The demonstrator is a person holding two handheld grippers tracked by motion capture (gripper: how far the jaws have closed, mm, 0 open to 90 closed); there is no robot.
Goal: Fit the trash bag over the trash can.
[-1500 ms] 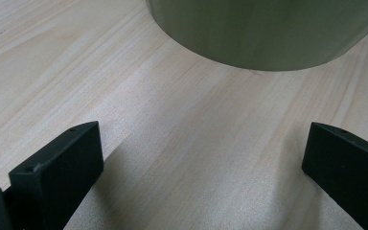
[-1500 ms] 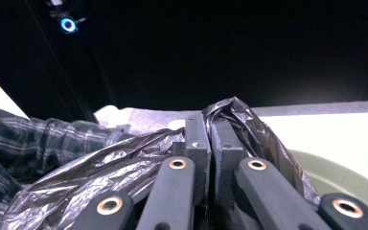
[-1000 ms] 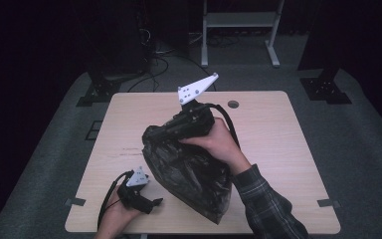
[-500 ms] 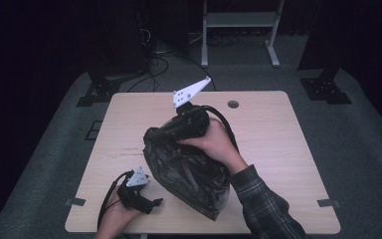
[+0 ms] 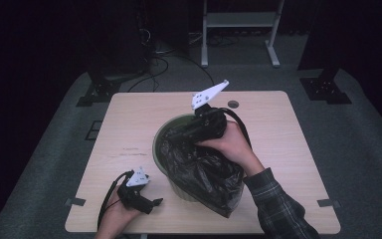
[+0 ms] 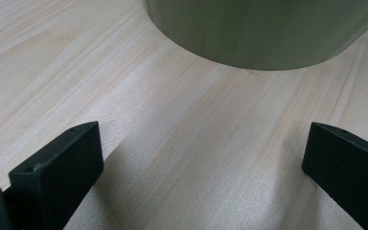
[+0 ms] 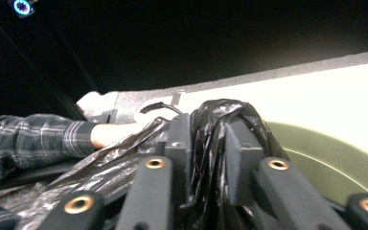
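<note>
High view: a person works at a pale wooden surface (image 5: 129, 129), one hand-held gripper in each hand.
Landmark: a round olive-green bin (image 5: 165, 133) stands near the middle of the surface, its rim bare on the far left.
Black plastic bag (image 5: 204, 172): it lies crumpled over the bin's near and right side and spills down past its near edge.
Right hand-held gripper (image 5: 205, 127): it sits over the bin's far rim; its jaws have just been opening, with a bunched fold of the bag (image 7: 208, 143) between them.
Right grip: in the right gripper view the pads seem to touch the fold on both sides, though the dark plastic makes that hard to judge.
Left hand-held gripper (image 5: 140, 195): it rests on the surface, near the bin's near left side.
Left grip: released, jaws wide apart with bare wood between them (image 6: 196, 158).
Bin wall (image 6: 263, 33): it rises just beyond the left jaws.
</note>
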